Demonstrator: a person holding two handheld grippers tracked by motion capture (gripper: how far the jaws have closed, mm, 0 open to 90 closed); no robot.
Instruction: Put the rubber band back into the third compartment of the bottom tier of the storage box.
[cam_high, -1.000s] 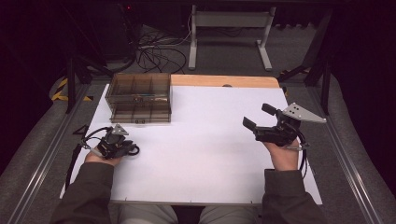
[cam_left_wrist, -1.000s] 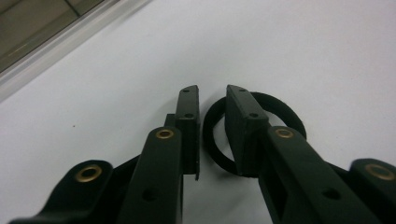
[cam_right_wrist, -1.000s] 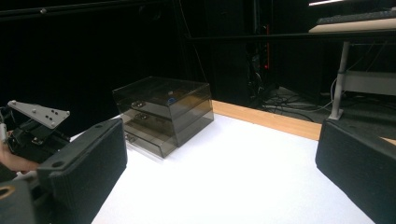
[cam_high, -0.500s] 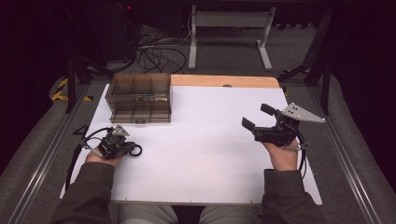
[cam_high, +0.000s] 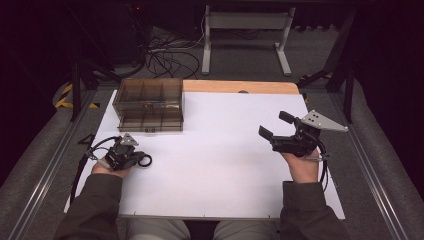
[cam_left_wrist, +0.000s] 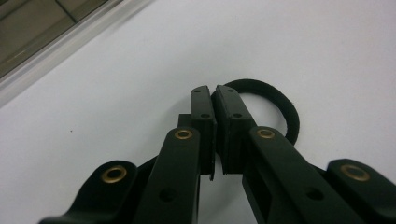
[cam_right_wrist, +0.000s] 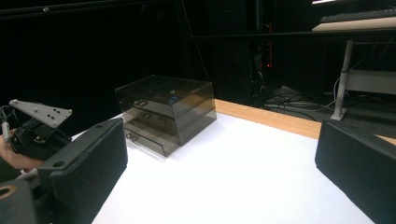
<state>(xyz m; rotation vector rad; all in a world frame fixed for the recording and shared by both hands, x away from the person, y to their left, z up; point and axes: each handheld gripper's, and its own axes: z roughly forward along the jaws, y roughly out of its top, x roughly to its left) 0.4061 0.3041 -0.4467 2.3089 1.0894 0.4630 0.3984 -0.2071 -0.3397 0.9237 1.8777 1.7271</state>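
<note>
**Left gripper clamped on the black ring**

Lying flat on the white counter (cam_high: 220, 165) at its near-left part, well short of the smoky drawer box (cam_high: 149, 104), the black ring (cam_left_wrist: 275, 100) is pinched at its rim by your left gripper (cam_left_wrist: 215, 100). Over the last second nothing has shifted, so lifting likely comes next. Your right gripper (cam_high: 277, 125) hovers at the right, spread wide and empty.

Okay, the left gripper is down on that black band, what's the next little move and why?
Probably lift the left gripper slightly off the table. Its jaws look closed on the edge of the black band, which lies flat on the white surface. A small lift would show whether the grip holds before carrying it toward the drawer box. The right gripper is open and apart.
</note>
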